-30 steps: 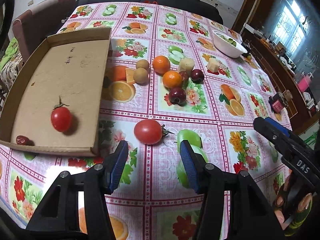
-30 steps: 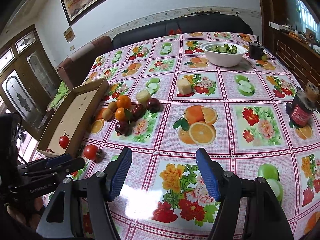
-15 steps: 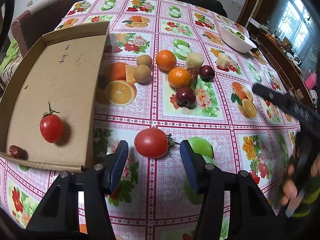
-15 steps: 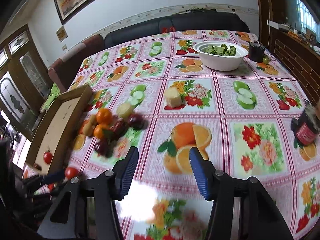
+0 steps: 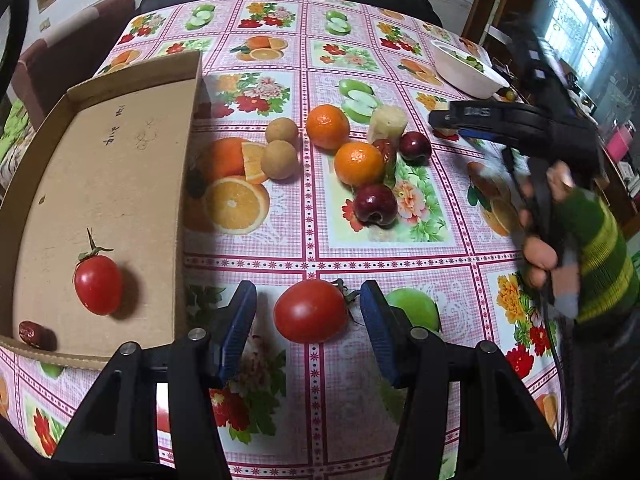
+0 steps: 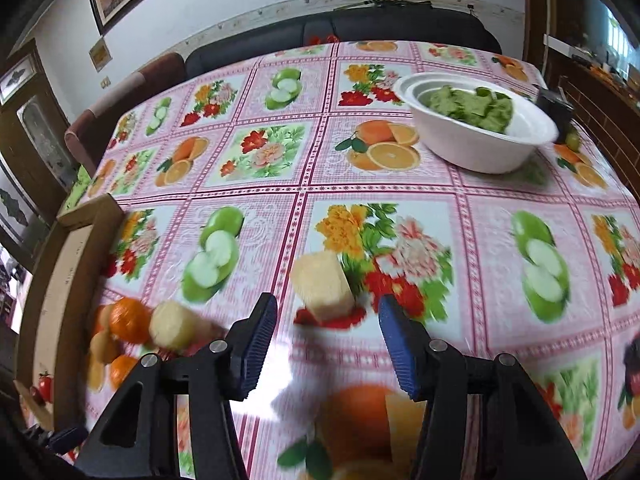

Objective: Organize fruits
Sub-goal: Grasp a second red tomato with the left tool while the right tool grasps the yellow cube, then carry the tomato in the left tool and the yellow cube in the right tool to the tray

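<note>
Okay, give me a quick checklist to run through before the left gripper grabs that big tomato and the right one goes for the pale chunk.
1. Left gripper open around large tomato: ok.
2. Pads clear of the tomato: ok.
3. Cardboard tray has free floor beside small tomato: ok.
4. Right gripper lined up on pale fruit chunk: ok, chunk lies just beyond the fingertips.
5. Right jaws wide enough: cannot tell, they are closing.
</note>
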The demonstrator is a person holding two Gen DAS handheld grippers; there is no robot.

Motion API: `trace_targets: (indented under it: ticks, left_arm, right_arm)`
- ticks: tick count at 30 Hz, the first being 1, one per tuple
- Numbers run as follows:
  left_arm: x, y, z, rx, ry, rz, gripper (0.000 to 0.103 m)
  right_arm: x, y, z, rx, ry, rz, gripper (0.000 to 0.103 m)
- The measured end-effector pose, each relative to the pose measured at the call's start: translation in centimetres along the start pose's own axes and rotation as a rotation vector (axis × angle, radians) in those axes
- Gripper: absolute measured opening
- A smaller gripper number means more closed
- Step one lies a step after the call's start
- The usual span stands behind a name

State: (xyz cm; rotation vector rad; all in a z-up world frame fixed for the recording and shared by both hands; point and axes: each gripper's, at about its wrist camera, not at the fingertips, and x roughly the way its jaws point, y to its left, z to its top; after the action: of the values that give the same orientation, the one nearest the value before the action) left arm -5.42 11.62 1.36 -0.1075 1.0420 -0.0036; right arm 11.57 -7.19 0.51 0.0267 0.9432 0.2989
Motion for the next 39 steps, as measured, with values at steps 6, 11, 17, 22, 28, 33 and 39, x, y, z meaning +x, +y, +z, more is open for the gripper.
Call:
trace_targets:
  ticks: [6,11,17,22,28,33,39]
  left_arm:
    - [0.7,-1.5,-0.2,0.083,0.004,0.030,0.051]
    - [0.9,-2.1,-0.4,0.104,-0.005,0.033,0.036]
    - [-0.1,-1.3,-0.8,0.055,-0.016,-0.008,0.034]
    - [-2.0,-1.7,-0.8,0.045,-0.052,-0.020,0.034]
    - [-4.3,-1.0,-0.3,0.029,-0.104,0.012,0.034]
    - [-5.8,0.4,-0.3,0.004,-0.136,0.043,0.034]
    - [-6.8,2.4,-0.6,-0.033,-0.157,0.087,0.034]
  right_arm:
    - [0.9,0.1,0.5,-0.020,-0.009,-0.010,0.031]
    - [-1.4,-0.4,-0.6,0.007,-0.042,0.017,0.031]
    - [-5.2,-0.4,-2.4,0.025,-0.075,0.068,0.031]
    - [-7.8,0.6,-4.0,0.013,-0.090,0.111,0.031]
    - [-10.1,2.2,-5.0,-0.007,-0.111,0.143,0.031]
    - [-11.0,3.7,-5.4,-0.028,-0.117,0.171,0.031]
    - [-11.6,5.9,-6.1,-0.065,-0.111,0.207,0.031]
